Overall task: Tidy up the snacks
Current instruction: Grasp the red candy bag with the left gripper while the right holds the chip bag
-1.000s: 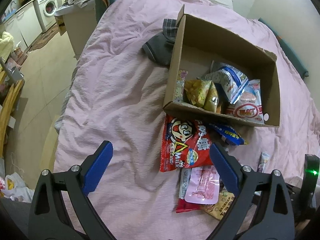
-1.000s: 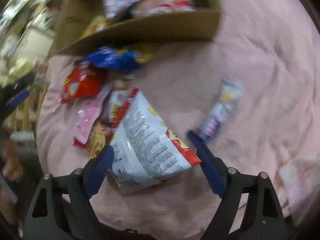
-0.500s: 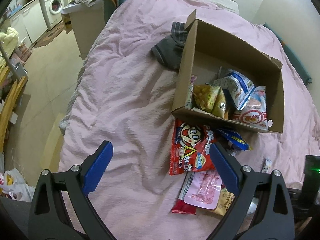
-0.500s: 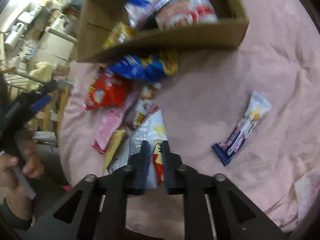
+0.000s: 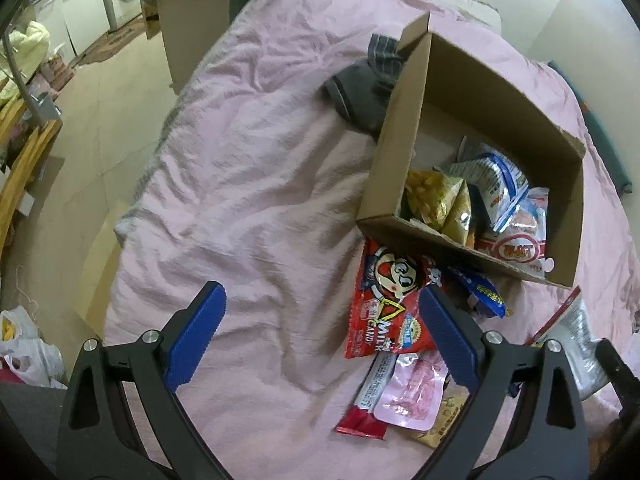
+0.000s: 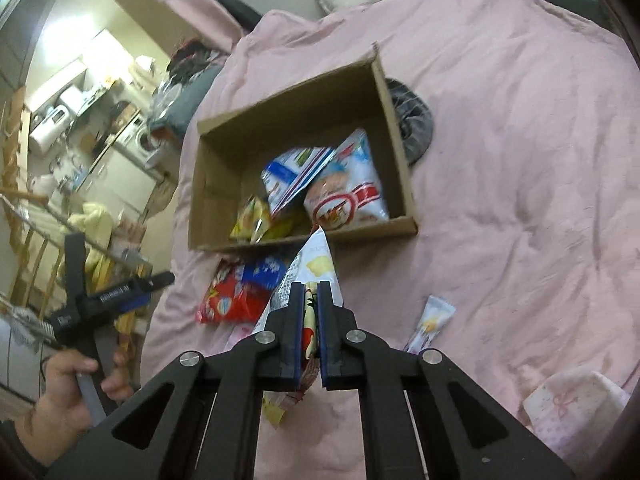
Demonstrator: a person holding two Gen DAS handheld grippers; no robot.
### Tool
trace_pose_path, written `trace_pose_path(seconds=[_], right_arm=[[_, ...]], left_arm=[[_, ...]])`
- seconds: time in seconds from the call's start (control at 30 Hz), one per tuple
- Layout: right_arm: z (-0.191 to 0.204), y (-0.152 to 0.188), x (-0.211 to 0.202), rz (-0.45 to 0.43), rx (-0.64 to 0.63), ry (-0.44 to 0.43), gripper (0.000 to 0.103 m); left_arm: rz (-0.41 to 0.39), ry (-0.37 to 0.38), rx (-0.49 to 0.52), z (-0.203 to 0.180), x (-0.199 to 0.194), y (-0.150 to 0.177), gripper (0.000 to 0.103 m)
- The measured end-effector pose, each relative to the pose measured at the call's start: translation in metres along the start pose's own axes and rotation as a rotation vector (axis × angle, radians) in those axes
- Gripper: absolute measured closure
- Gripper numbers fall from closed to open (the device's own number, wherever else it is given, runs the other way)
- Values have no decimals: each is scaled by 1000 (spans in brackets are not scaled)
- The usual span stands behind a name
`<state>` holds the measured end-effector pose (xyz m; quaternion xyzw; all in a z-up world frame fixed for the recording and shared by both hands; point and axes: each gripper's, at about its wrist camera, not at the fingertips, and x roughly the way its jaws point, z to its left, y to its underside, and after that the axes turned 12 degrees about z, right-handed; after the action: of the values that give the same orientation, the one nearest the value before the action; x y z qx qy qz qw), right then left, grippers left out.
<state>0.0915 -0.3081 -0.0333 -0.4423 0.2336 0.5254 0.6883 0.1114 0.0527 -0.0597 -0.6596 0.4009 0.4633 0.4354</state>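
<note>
Pink blanket (image 6: 520, 160) covers the bed. Ahead of the right gripper (image 6: 309, 292) sits a cardboard box (image 6: 400, 152) with snacks. That gripper squeezes a white chip bag (image 6: 316, 264) tight. The left gripper (image 5: 320, 320) is spread wide, holding nothing, red candy bag (image 5: 384, 300) beside it.

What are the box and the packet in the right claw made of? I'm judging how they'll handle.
The box looks like plain brown corrugated cardboard, matte, with raw cut edges. The white packet pinched in the right claw seems thin printed plastic film, creased and slightly glossy.
</note>
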Motion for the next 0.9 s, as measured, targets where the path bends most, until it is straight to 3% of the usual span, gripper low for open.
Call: trace_pose_path(seconds=[0.17, 0.27, 0.43, 0.53, 0.6, 0.7, 0.8, 0.9], right_arm=[[-5, -2, -1, -8, 12, -18, 97], [-4, -1, -1, -6, 12, -12, 97], [-11, 1, 2, 9, 30, -14, 97], [-10, 1, 2, 8, 23, -7, 97], [-10, 1, 3, 10, 26, -9, 97], [-10, -1, 5, 13, 31, -13, 97], [-9, -2, 7, 16, 34, -28, 97], [-6, -2, 8, 13, 32, -32, 97]], left_arm=[[93, 51, 35, -20, 30, 1, 7], [79, 38, 27, -26, 41, -4, 8], [155, 72, 72, -37, 65, -10, 13], [187, 78, 84, -43, 76, -8, 32], [206, 101, 104, -48, 80, -7, 50], [196, 107, 132, -55, 75, -5, 70], [198, 139, 155, -59, 65, -3, 79], [171, 140, 158, -57, 50, 0, 82]])
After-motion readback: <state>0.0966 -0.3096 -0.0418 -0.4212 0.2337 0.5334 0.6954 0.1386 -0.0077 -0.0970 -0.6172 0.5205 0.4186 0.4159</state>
